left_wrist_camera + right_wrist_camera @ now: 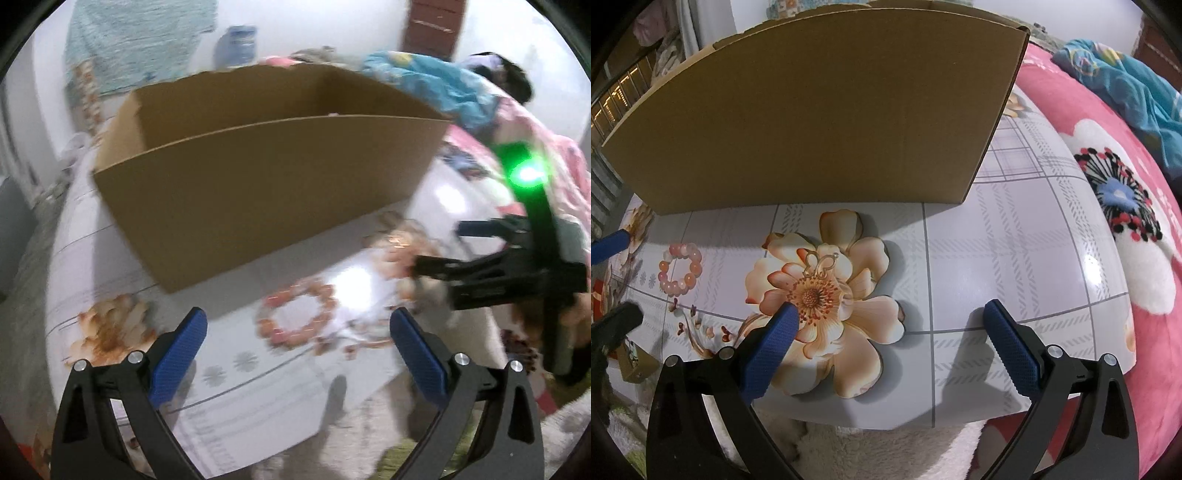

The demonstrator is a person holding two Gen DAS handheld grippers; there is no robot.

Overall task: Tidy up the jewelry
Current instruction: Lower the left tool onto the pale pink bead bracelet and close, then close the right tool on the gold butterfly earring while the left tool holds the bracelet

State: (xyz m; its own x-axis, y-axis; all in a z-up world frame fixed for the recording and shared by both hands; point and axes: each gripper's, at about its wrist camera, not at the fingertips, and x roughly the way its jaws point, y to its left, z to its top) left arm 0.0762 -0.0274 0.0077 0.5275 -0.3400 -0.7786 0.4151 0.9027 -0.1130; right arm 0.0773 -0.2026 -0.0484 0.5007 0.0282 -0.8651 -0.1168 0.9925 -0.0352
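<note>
A pink bead bracelet (pixel 275 334) (pixel 690 278) lies on the flower-print tabletop (pixel 997 258), in front of an open cardboard box (pixel 258 184) (pixel 812 129). My left gripper (pixel 298 317) hovers open just above and before the bracelet; this view is blurred. A gold butterfly piece (pixel 820 264) rests on the printed flower. My right gripper (pixel 889 308) stands open a little short of it and to its right, with nothing between its fingers. In the left wrist view the right gripper (pixel 437 245) shows at the right. One blue left finger (pixel 609 242) shows at the far left edge.
A pink flowered blanket (pixel 1108 258) and a blue cloth (pixel 1126 81) lie right of the table. A small tan box (pixel 631 362) sits at the table's left corner. White fluffy fabric (pixel 868 450) lies below the front edge.
</note>
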